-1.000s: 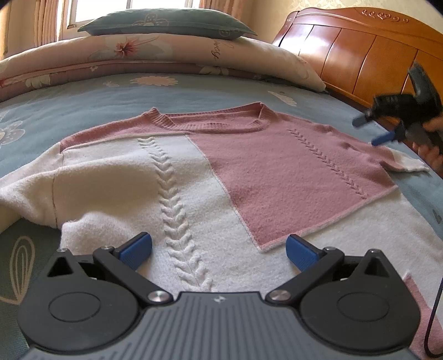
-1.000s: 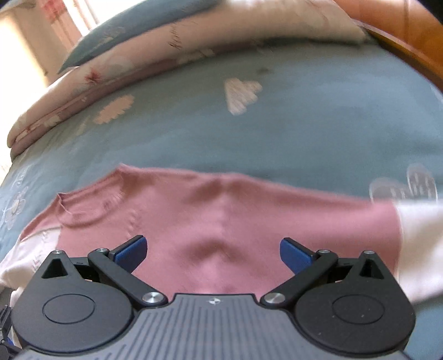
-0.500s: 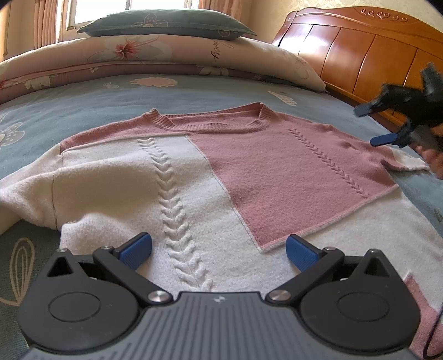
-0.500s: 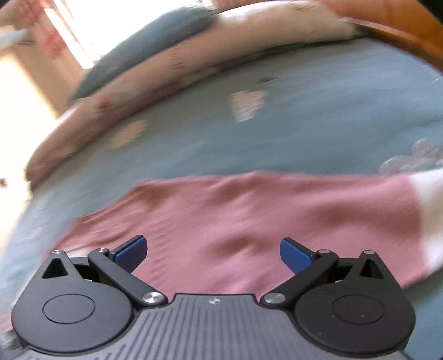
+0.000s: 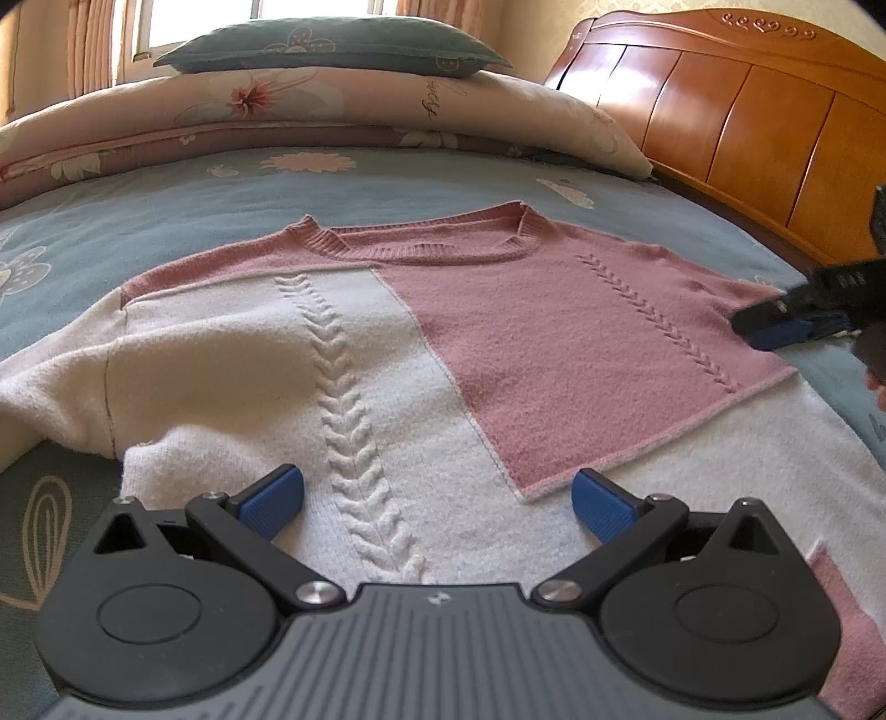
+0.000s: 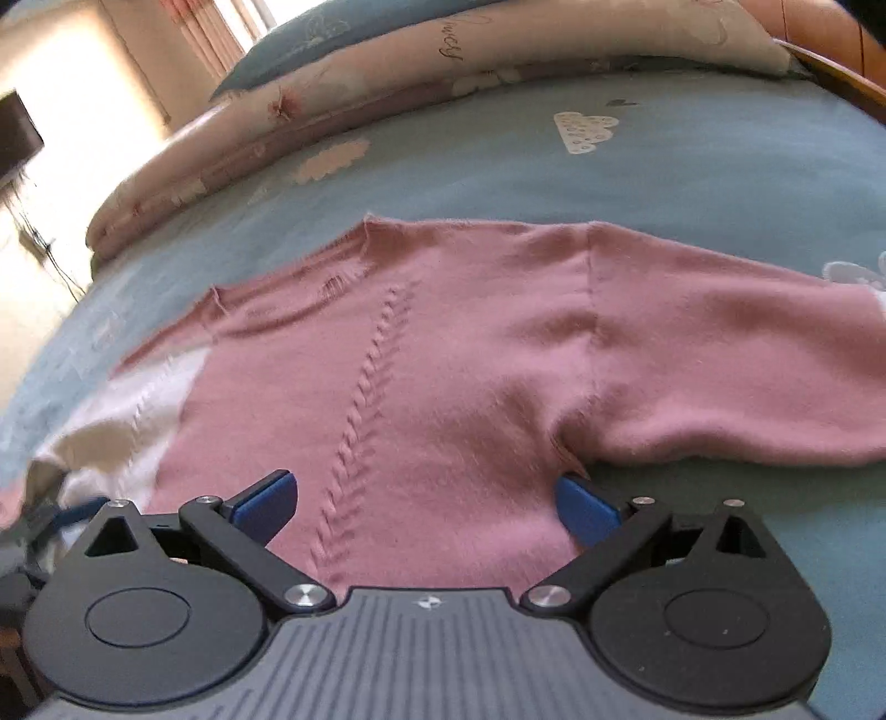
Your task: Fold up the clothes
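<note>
A pink and white cable-knit sweater (image 5: 498, 332) lies flat, front up, on the blue bedspread (image 5: 166, 210), neckline toward the pillows. My left gripper (image 5: 437, 501) is open and empty, low over the white hem area. My right gripper (image 6: 423, 507) is open and empty, low over the pink side of the sweater (image 6: 443, 387) by the armpit; its pink sleeve (image 6: 720, 376) stretches out to the right. In the left wrist view the right gripper (image 5: 797, 324) shows at the sweater's right edge.
A folded floral quilt (image 5: 332, 111) with a teal pillow (image 5: 332, 47) on top lies across the far side of the bed. A wooden headboard (image 5: 747, 111) stands at the right.
My right gripper has come down and swung toward the sweater's right side, from above the sleeve to low by the armpit. My left gripper has stayed still.
</note>
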`<state>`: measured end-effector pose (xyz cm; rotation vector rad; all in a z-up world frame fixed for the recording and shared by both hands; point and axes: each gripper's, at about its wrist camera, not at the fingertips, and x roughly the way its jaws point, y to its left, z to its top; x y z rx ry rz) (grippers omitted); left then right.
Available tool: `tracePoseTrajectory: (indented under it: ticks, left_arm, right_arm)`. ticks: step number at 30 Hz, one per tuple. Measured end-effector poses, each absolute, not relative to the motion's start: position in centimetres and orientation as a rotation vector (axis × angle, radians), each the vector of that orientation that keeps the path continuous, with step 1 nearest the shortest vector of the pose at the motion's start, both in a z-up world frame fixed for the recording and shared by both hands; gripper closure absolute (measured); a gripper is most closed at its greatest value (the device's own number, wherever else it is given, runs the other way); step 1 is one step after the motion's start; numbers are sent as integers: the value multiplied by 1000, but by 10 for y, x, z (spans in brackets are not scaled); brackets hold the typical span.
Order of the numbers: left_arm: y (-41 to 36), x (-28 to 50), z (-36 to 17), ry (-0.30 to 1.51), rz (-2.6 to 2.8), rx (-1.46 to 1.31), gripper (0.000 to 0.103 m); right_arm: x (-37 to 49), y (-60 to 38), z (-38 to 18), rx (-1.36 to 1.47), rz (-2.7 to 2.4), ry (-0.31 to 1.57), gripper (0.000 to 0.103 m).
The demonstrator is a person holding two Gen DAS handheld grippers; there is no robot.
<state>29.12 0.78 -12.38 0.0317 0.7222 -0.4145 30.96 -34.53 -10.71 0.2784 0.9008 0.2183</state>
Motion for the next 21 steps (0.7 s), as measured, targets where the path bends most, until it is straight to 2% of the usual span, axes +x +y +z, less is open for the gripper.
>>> tracePoseTrajectory:
  ticks: [8,12,14,21]
  left_arm:
    - [6,291,-124,726,-408,37,1]
    - [7,291,-124,728,-410,32,1]
    - [10,292,-123,731,-413,14,1]
    - [12,293,-123,727,-417,-10,1]
  right_arm:
    - [282,-312,-89,200,224,868,0]
    - [276,-294,-125,128,198,919,0]
    - [268,-288,-128,89,190,862,0]
    - [265,-270,-133,-7,123,845,0]
